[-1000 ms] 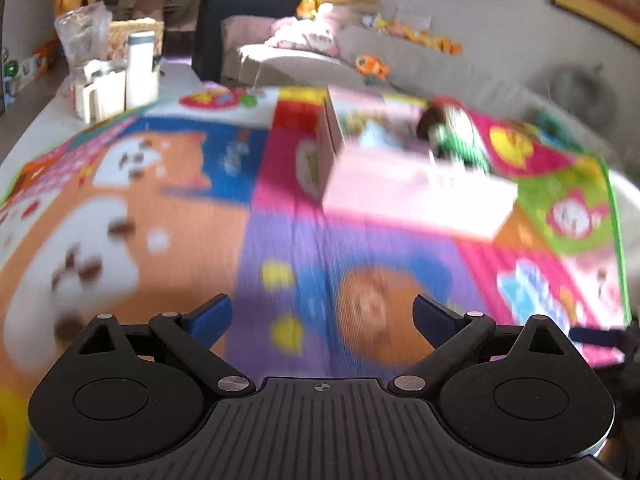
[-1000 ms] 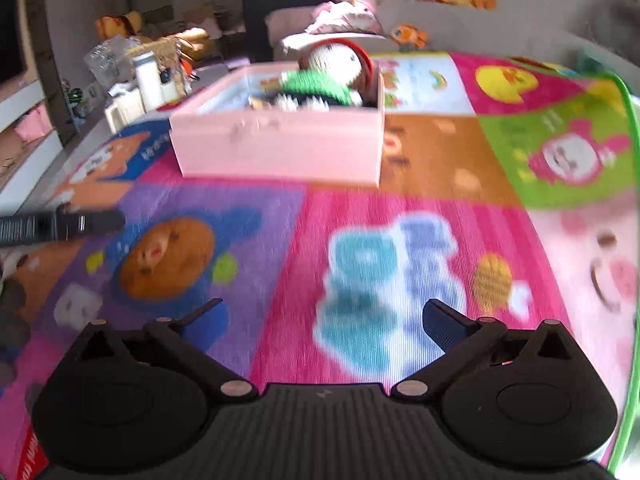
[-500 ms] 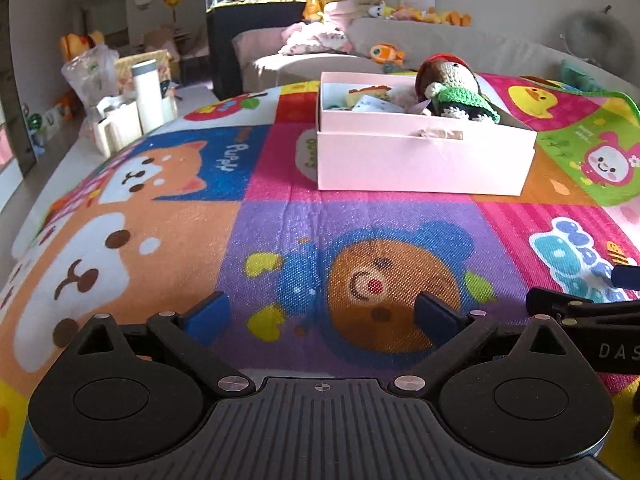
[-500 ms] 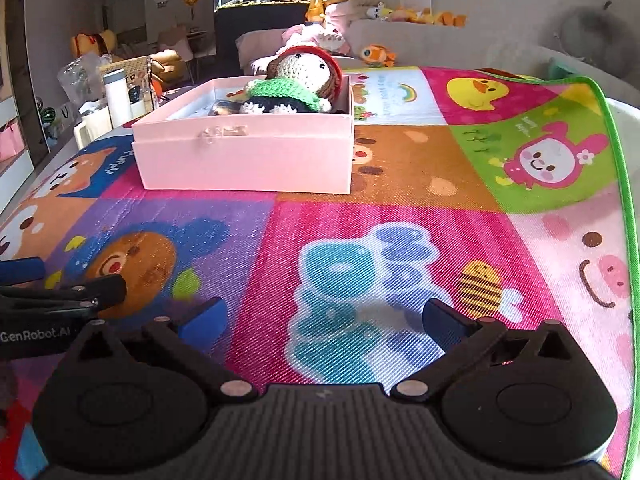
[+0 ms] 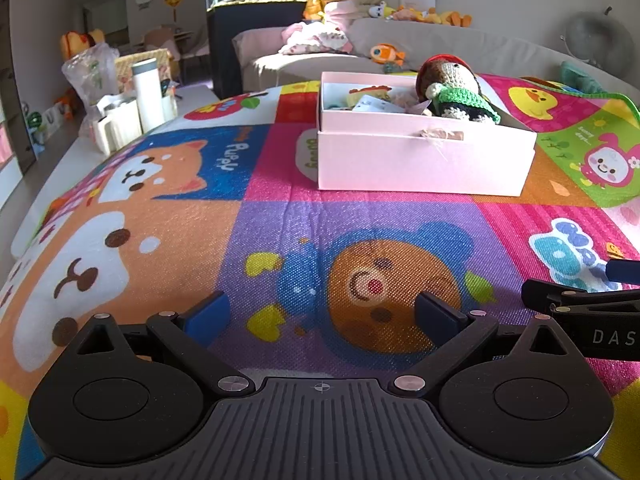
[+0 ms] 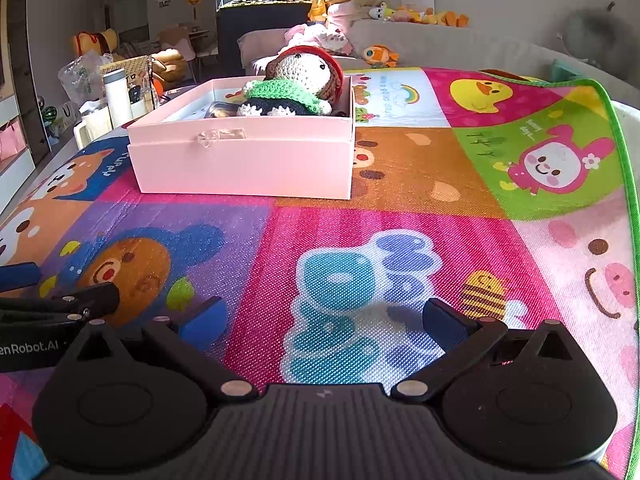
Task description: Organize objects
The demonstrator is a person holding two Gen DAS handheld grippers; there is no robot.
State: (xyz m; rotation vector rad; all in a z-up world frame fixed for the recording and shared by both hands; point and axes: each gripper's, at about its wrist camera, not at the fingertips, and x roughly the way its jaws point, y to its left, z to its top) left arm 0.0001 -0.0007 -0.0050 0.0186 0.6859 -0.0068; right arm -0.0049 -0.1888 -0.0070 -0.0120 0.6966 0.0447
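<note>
A doll (image 6: 298,88) is laid across the far right of the pink box (image 6: 248,160), head right; both tools (image 5: 320,312) (image 6: 320,316) are spread, empty.

"DAS" on right gripper (image 5: 600,312), "enRobot.AI" on left gripper (image 6: 36,344)

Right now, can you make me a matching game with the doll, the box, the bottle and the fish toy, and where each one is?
Things:
1. doll
2. box
3. bottle
4. fish toy

Places:
A. on the sofa
B. off the mat's left edge
C. in the box
D. on the mat

Pairs: 1-C, 2-D, 3-B, 4-A
</note>
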